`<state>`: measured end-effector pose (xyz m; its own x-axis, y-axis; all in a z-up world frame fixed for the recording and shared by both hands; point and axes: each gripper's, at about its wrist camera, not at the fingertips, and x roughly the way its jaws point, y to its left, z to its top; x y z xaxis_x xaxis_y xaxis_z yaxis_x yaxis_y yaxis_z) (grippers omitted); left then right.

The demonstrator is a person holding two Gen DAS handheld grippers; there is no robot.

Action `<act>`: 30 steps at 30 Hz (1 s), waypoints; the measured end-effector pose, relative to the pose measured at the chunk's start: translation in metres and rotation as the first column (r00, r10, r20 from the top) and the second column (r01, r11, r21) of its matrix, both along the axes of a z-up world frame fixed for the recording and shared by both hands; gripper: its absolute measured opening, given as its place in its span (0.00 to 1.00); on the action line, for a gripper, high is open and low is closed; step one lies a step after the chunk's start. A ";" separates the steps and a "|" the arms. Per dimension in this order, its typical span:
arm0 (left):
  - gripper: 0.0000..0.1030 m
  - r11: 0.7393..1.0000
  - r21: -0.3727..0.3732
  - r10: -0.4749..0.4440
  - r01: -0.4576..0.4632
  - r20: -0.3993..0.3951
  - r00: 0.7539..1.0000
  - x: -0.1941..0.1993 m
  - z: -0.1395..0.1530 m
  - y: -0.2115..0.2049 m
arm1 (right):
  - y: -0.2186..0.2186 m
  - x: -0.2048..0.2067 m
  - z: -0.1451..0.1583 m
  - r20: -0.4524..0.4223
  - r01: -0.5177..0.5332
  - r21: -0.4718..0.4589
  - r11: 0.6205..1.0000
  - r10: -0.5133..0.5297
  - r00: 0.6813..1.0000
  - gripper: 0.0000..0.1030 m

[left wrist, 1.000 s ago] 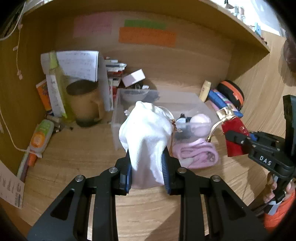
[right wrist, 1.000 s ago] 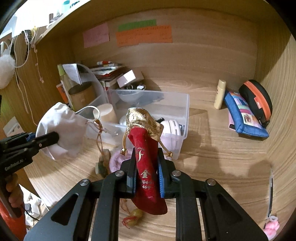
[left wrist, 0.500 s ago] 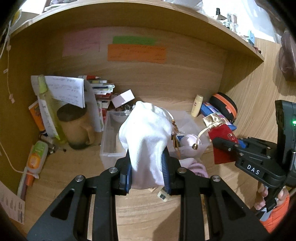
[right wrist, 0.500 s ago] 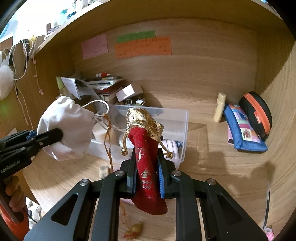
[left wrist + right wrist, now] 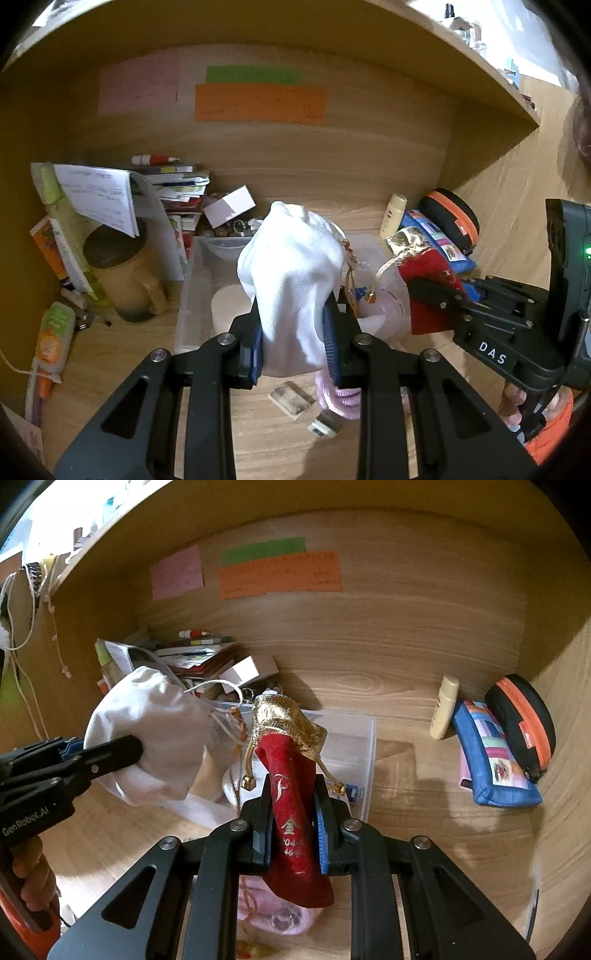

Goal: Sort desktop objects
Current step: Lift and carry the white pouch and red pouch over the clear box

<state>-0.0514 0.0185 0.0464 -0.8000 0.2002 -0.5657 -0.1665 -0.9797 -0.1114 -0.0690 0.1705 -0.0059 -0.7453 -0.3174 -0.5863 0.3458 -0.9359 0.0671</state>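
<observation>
left claw (image 5: pixel 294 336) clamped on white pouch (image 5: pixel 291 273), held above bin (image 5: pixel 192 280) | right claw (image 5: pixel 294 823) clamped on red pouch (image 5: pixel 291 794), right of white | both soft, light, floppy; cords dangle, may snag | grip mid-body, not cords

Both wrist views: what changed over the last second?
Both grippers lifted and drew back from the clear bin, which now sits lower and farther off in both views. The pink knit item and small blocks on the desk came into view beneath. Unchanged: left gripper clamps the white pouch, right gripper the red pouch.
</observation>
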 end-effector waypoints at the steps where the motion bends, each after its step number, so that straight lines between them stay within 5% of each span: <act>1: 0.26 1.000 0.002 -0.003 0.003 0.005 1.000 -0.003 -0.001 0.000 | -0.001 -0.003 -0.001 0.002 0.000 0.003 1.000 0.000 1.000 0.15; 30: 0.26 0.998 -0.023 -0.046 0.050 0.171 0.984 -0.088 -0.056 0.019 | -0.011 -0.062 -0.047 0.125 -0.031 0.024 0.999 0.028 0.992 0.16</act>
<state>-0.1393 0.0376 -0.0096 -0.6813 0.2192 -0.6985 -0.1944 -0.9740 -0.1161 -0.1310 0.1594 -0.0527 -0.6565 -0.3216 -0.6823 0.3638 -0.9274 0.0871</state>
